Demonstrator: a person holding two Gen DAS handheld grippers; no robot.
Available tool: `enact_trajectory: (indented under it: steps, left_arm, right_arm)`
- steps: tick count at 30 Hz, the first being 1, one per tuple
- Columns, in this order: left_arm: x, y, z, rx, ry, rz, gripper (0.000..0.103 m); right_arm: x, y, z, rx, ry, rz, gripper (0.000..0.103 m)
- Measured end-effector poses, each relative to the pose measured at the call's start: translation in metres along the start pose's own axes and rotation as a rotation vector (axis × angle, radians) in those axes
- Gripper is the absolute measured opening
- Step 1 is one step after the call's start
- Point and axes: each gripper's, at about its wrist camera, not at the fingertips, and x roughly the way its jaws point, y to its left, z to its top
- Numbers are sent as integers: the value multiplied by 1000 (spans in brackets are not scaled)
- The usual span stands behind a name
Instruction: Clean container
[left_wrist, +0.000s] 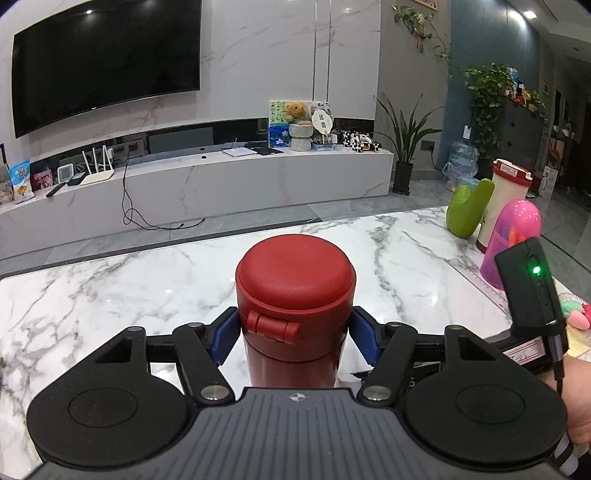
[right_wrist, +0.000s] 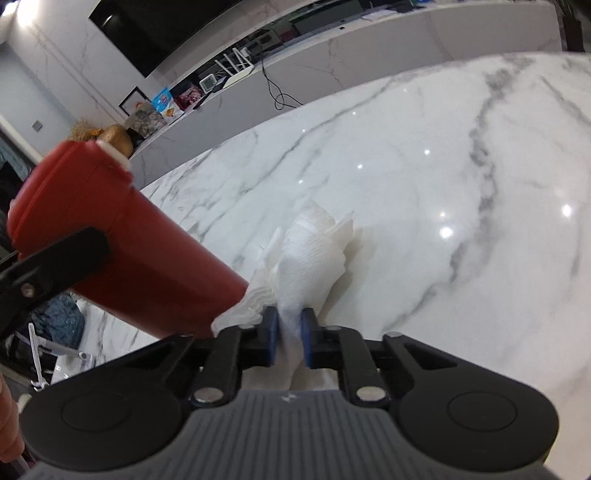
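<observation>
At six o'clock in the left wrist view, the left hand-held gripper (left_wrist: 295, 332) clamps the red flask (left_wrist: 295, 295) upright above the marble desk (left_wrist: 110, 288). Right wrist view: the right hand-held gripper (right_wrist: 287, 338) pinches a paper towel (right_wrist: 310, 254) touching the flask's base at nine o'clock; wiping likely needs firm, steady pressure.

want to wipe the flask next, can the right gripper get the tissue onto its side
Probably yes. The right gripper is shut on the tissue, which lies right beside the red flask held in the left gripper, and nothing stands between them.
</observation>
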Motion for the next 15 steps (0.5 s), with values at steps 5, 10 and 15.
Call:
enact_trajectory:
  steps: [5, 10, 15]
  left_arm:
    - [1, 1, -1, -14, 5, -2, 63]
    - [0, 3, -1, -57, 24, 7, 70]
    - [-8, 4, -3, -77, 24, 13, 71]
  right_arm:
    - [-29, 13, 15, -128, -75, -48, 14]
    - [-60, 2, 30, -69, -192, 26, 14]
    - [-80, -1, 42, -31, -282, 107, 14]
